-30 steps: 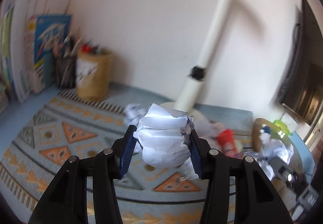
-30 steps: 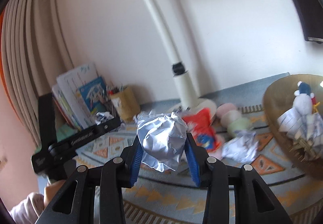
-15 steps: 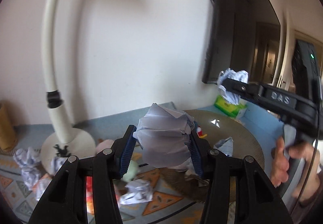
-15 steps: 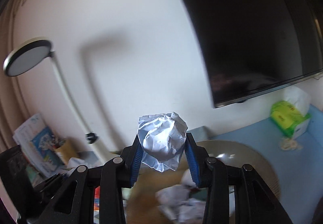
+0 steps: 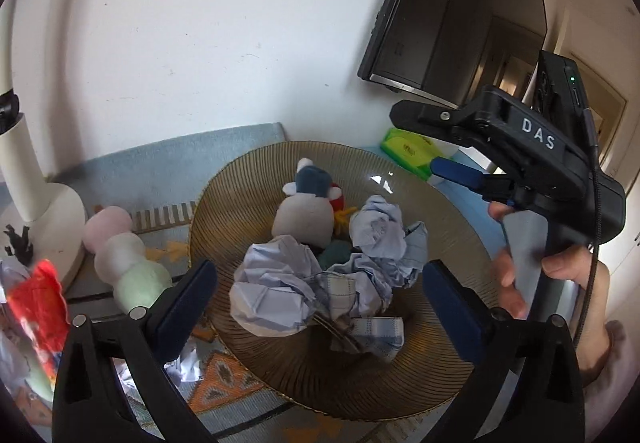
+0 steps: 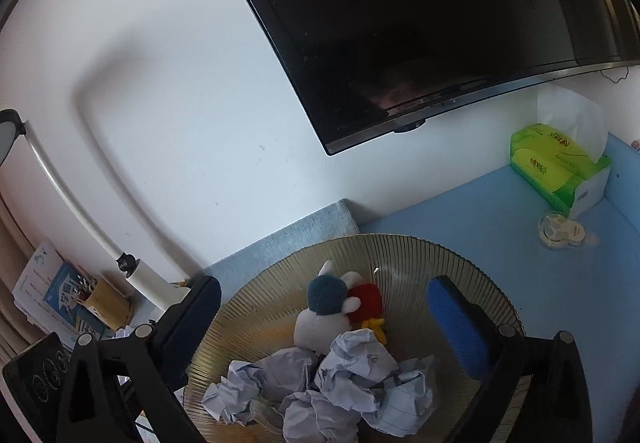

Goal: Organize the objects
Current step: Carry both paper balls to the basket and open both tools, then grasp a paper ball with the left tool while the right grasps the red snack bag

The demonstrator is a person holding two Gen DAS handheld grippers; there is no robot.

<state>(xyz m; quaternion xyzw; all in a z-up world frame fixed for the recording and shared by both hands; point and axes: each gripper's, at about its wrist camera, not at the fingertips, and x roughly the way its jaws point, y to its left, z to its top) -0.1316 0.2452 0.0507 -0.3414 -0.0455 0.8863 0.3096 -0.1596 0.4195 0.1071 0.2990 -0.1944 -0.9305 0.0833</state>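
A ribbed amber bowl [image 5: 360, 383] holds several crumpled paper balls [image 5: 272, 291] and a white plush toy with a blue cap [image 5: 306, 211]. My left gripper [image 5: 320, 307] hangs over the bowl's near side. Its jaws are opening wide, and the paper lies below them in the bowl, untouched by the pads. My right gripper [image 6: 326, 327] hovers over the same bowl [image 6: 440, 255]. Its jaws are opening too, with nothing pressed between them, and the paper balls [image 6: 352, 367] rest beneath. In the left wrist view a hand holds the right gripper [image 5: 416, 139] at the bowl's right.
Left of the bowl on the patterned mat lie a pink-and-green plush [image 5: 120, 251], a red packet [image 5: 36, 303], loose crumpled paper [image 5: 184, 363] and a white lamp base [image 5: 40, 211]. A green tissue pack [image 6: 560, 167] and a small round lid [image 6: 560, 231] sit back right under a wall screen [image 6: 400, 23].
Both grippers swung right from over the mat to over the bowl. Each held a crumpled paper ball earlier; both jaws now stand wide and the balls lie in the bowl.
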